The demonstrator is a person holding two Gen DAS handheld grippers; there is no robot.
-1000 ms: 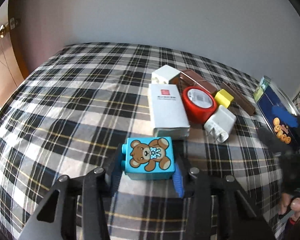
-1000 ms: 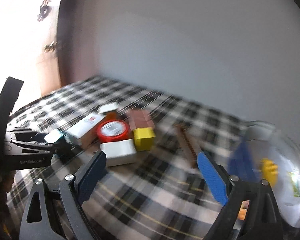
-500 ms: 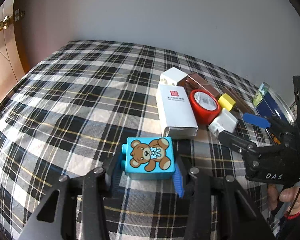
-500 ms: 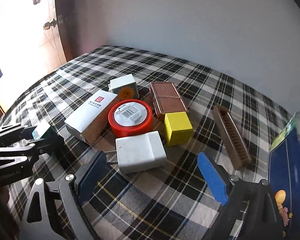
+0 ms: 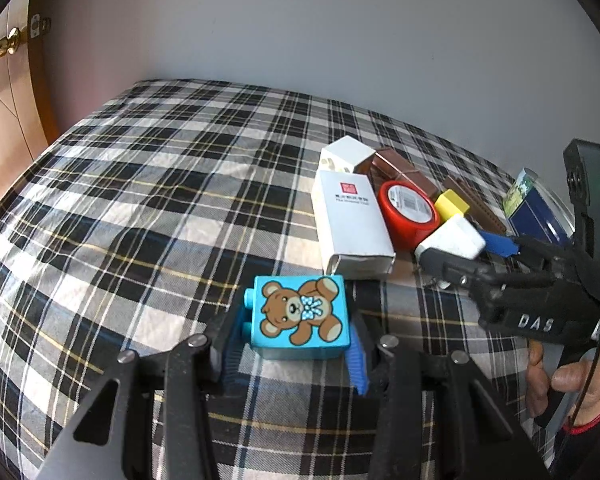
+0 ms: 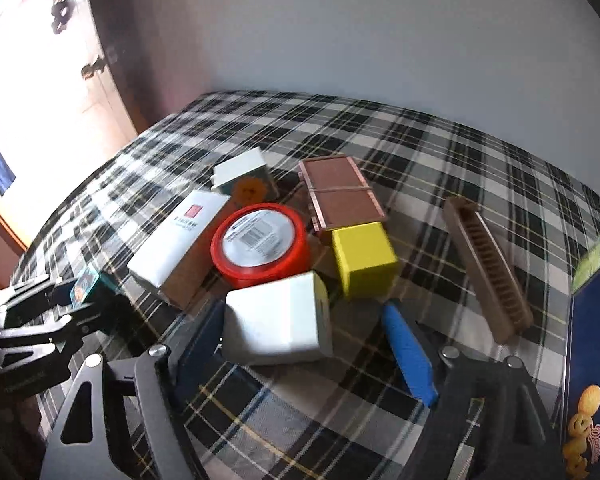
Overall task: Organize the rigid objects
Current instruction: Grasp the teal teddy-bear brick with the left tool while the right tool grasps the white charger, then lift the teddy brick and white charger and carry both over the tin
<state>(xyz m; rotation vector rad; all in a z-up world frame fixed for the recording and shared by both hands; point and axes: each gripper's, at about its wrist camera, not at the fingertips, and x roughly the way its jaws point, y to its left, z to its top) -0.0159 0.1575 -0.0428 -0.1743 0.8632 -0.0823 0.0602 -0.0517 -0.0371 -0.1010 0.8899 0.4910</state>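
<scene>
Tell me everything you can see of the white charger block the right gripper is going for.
The white charger block is a rounded, glossy plastic cuboid lying on its side on the plaid cloth. It sits between the right gripper's open blue-padded fingers, with a gap on the right side; contact on the left is unclear. Its far edge sits close against the red tape roll, beside the yellow block. No prongs can be made out from either view.
</scene>
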